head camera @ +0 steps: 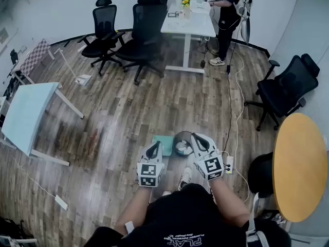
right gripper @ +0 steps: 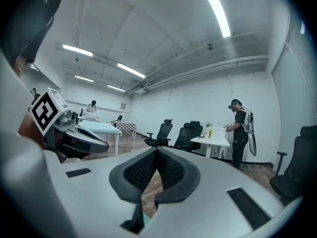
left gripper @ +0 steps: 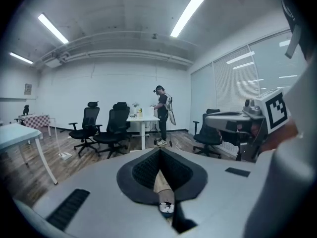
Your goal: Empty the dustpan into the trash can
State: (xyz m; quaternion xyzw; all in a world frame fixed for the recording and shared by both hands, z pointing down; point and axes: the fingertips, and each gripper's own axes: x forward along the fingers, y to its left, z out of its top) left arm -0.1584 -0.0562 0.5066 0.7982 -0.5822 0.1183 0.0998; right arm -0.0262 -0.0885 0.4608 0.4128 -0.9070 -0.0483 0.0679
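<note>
Left gripper (head camera: pixel 153 149), right gripper (head camera: pixel 199 140) shut, empty. Flat teal plastic dustpan (head camera: pixel 163 144), 9 o'clock of round dark trash can (head camera: pixel 176 138): likely light, stiff; pinch rim.

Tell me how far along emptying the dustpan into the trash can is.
Done, apparently: white scraps lie in the trash can, and the teal dustpan sits on the floor beside it. In hand: nothing; left gripper and right gripper are shut, empty. Remaining: seemingly nothing.
</note>
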